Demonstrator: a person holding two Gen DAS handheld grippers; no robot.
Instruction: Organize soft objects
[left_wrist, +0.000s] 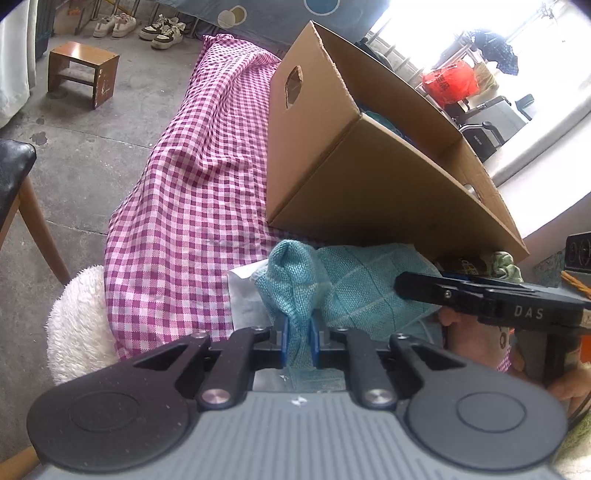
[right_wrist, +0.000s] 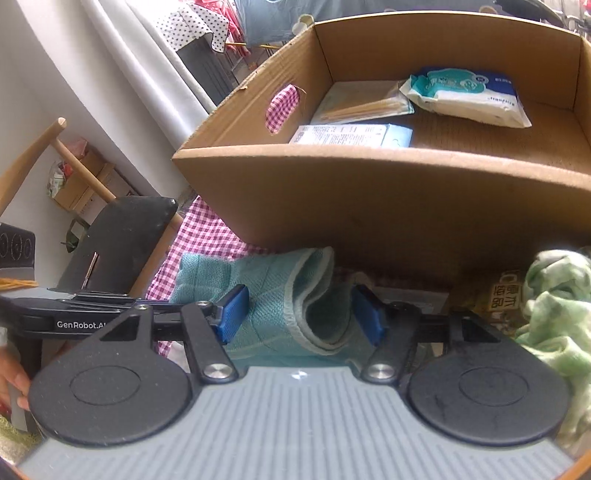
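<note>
The left gripper sits low at centre frame with its blue pads nearly together on a pinched fold, while the right gripper (low centre in its own view) stands with jaws parted.

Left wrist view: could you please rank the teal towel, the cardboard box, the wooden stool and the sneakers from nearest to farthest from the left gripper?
1. Teal towel, pinched in the left gripper.
2. Cardboard box, just beyond, to the right.
3. Wooden stool, on the floor, upper left.
4. Sneakers, along the top edge.
</note>
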